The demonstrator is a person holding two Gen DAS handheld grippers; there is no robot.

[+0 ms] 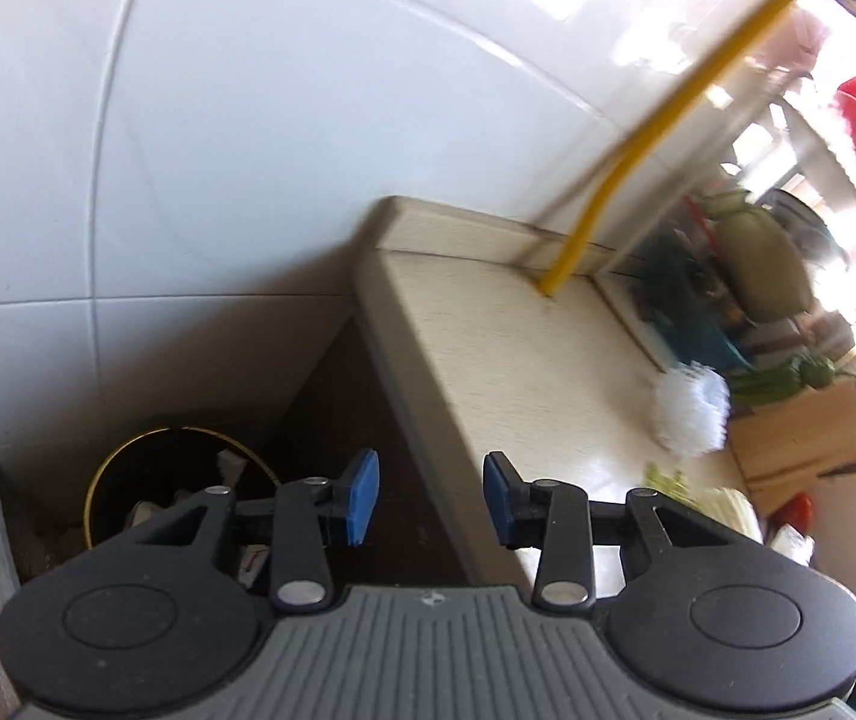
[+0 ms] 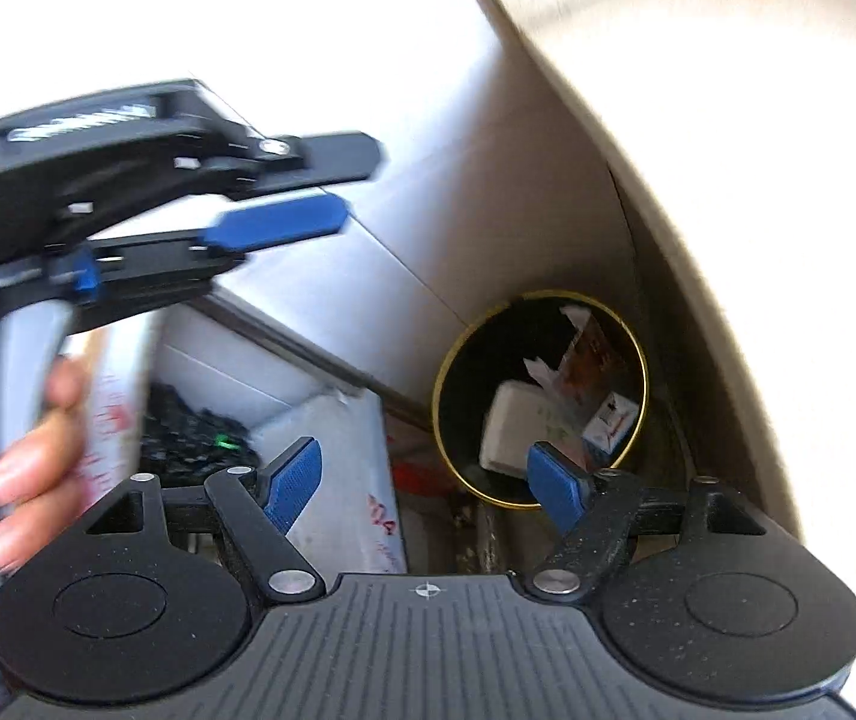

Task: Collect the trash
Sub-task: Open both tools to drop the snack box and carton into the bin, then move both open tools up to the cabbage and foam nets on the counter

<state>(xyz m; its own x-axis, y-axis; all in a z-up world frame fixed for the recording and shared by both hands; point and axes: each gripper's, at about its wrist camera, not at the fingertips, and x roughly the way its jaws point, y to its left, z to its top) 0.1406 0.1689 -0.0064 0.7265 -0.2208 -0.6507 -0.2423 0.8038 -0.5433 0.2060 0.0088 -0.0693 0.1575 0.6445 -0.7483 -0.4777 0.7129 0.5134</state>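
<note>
From the left wrist, the left hand-held gripper (image 1: pixel 431 495) has its blue pads apart with nothing between them, so it is released. Below and left of it stands a round black trash bin with a gold rim (image 1: pixel 128 480) on the dark floor, in the corner by the white tiled wall (image 1: pixel 218 150); crumpled paper scraps show inside it. To the right runs a pale beige tabletop (image 1: pixel 488 348), with a yellow tube (image 1: pixel 656 138) rising from its back edge and a white bristly brush head (image 1: pixel 689 414) lying further along. Beyond that the clutter is blurred.

From the right wrist, the right hand-held gripper (image 2: pixel 428 483) is spread wide and empty, above the same bin (image 2: pixel 638 408). In the bin lie a white rectangular box (image 2: pixel 509 426), a small printed carton (image 2: pixel 611 423) and torn paper. The left hand-held gripper (image 2: pixel 284 222) crosses the upper left, held by a person's hand (image 2: pixel 32 468), and is blurred.
</note>
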